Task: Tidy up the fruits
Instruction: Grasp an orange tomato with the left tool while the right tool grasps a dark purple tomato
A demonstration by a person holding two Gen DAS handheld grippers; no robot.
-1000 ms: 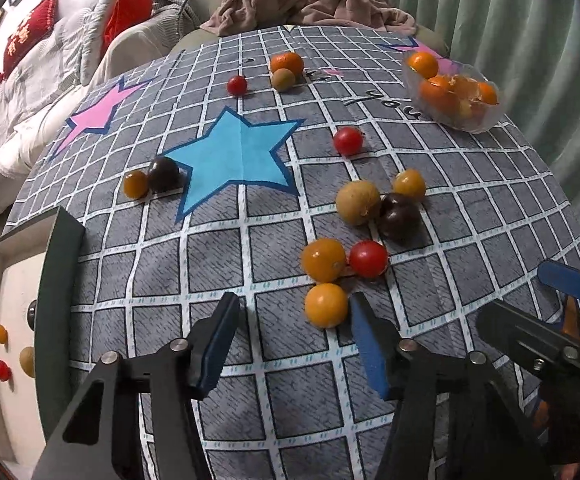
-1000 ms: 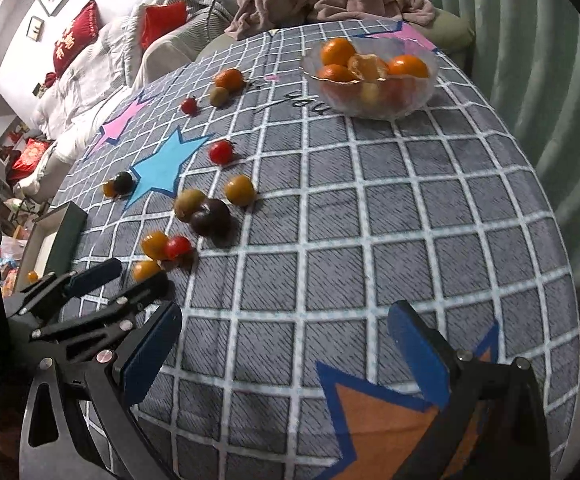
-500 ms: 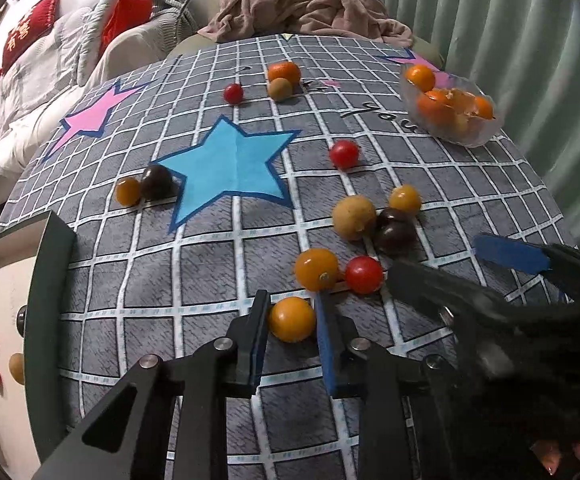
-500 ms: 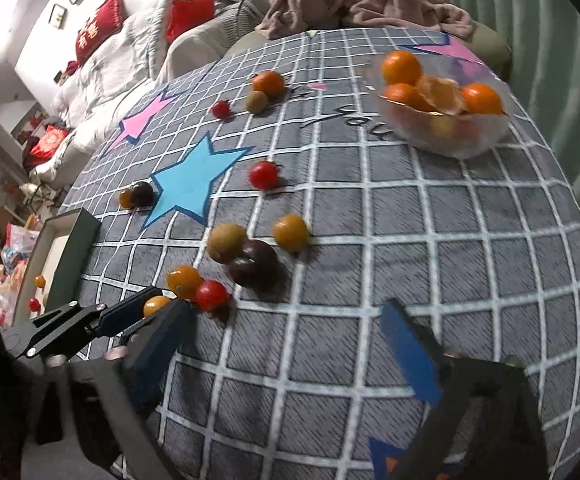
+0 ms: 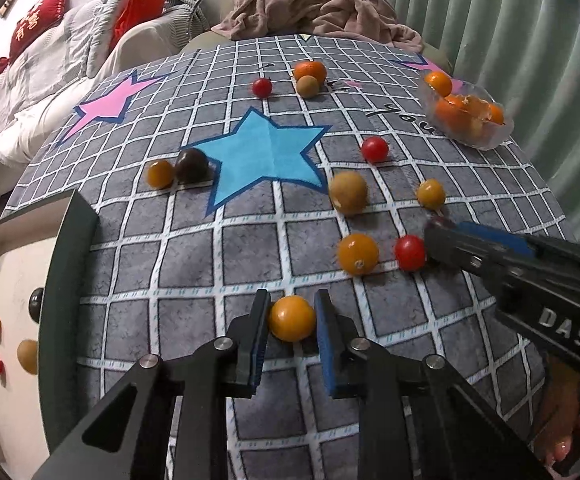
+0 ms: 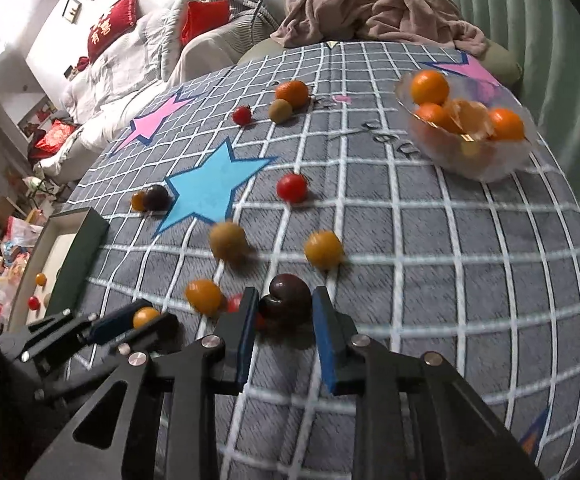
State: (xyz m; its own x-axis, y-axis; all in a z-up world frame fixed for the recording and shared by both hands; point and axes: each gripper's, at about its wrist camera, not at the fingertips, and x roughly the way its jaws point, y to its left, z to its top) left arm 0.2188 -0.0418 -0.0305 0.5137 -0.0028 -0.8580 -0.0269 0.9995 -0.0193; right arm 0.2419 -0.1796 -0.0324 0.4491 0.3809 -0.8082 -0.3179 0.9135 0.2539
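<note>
My left gripper is shut on a small yellow-orange tomato that rests on the grid cloth. My right gripper has its blue pads close on both sides of a dark plum; it also shows in the left wrist view. Loose fruit lies ahead: an orange tomato, a red tomato, a tan round fruit, a yellow tomato and another red tomato. A dark-rimmed tray at the left holds several small fruits.
A clear bowl of mandarins stands at the far right. A dark plum and a yellow tomato lie by the blue star. A mandarin, tan fruit and red tomato lie farther back. A pink blanket covers the sofa behind.
My left gripper moved forward and shut on the yellow-orange tomato. My right gripper swung left to the dark plum and narrowed around it.
</note>
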